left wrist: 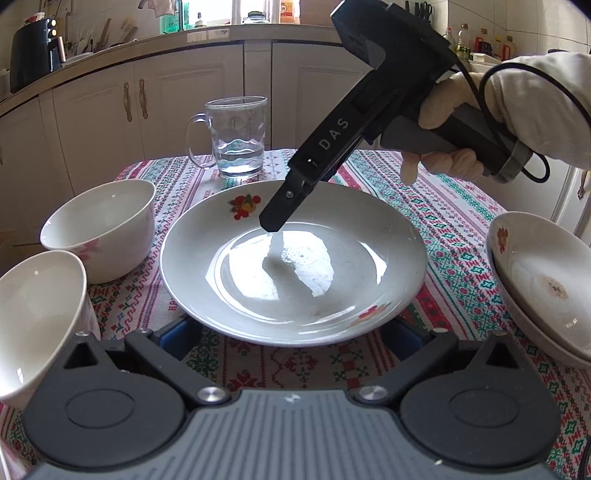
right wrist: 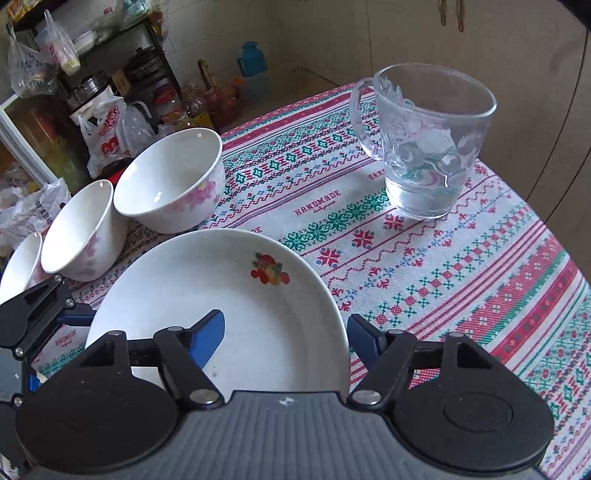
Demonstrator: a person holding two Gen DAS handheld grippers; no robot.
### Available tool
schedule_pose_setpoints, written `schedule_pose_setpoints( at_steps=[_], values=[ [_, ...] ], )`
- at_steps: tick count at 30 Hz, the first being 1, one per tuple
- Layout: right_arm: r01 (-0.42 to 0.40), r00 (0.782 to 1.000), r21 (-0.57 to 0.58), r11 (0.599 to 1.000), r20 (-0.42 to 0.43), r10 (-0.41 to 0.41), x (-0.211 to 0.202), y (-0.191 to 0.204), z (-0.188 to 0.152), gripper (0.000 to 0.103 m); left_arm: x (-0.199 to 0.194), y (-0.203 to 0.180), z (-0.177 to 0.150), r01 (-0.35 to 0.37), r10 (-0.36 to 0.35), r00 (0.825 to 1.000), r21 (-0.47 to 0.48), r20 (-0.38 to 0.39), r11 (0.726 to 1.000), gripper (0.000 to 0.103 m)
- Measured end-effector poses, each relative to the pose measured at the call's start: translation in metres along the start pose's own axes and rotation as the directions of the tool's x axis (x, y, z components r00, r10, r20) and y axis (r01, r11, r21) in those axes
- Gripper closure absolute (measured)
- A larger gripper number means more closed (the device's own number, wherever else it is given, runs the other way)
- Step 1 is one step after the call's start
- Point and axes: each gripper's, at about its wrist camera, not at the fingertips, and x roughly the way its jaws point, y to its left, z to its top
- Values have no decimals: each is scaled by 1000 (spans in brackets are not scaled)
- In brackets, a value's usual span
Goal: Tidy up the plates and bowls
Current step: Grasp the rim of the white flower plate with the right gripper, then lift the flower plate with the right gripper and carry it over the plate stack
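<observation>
Left gripper, nearest the lens: jaws wide, blue tips at the near rim of the plate and partly hidden under it; contact cannot be told

Room: a kitchen. Cream cabinets run under a curved counter that carries a black appliance at left and bottles at right. The right wrist view shows a dark shelf and plastic bags on the floor beyond the table edge.

Surface: a table under a cloth woven in red, green and white bands.

Plate: white with fruit prints, at the middle of the cloth, between both tools.

Stack: two like plates at the right edge, well apart from the plate; the upper one bears a brown stain.

Right gripper: held by a gloved hand, tilted steeply down, jaws about half open and straddling the plate's rim, one blue finger over the well, the other just outside. Neither pad presses on the rim.

Bowls: three white ones with pink flowers in a row left of the plate, the far, the middle and the near, the middle one tilted.

Mug: clear glass, upright behind the plate, a little water in it
</observation>
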Motion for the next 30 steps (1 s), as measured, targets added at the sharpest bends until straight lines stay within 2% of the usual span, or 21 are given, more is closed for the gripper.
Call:
schedule_pose_setpoints(
  at_steps=[5, 9, 15, 21, 30],
  values=[
    [-78, 997, 26, 997, -5, 78, -1, -6, 2, 25, 1, -1, 0, -3, 3, 1000, 4, -2, 1000, 1],
    [-94, 995, 38, 995, -7, 95, -2, -8, 3, 24, 1, -2, 0, -17, 17, 1000, 25, -1, 1000, 1],
    [-84, 996, 45, 995, -10, 85, -3, -6, 0, 23, 0, -3, 2, -31, 31, 999, 62, -8, 998, 1],
    [-57, 998, 59, 997, -13, 58, -9, 0, -6, 23, -8, -5, 3, -12, 12, 1000, 79, 0, 997, 1],
    [-50, 998, 94, 994, 40, 47, -34, 16, -23, 23, -24, -10, 3, 25, -24, 1000, 113, -6, 993, 1]
  ],
)
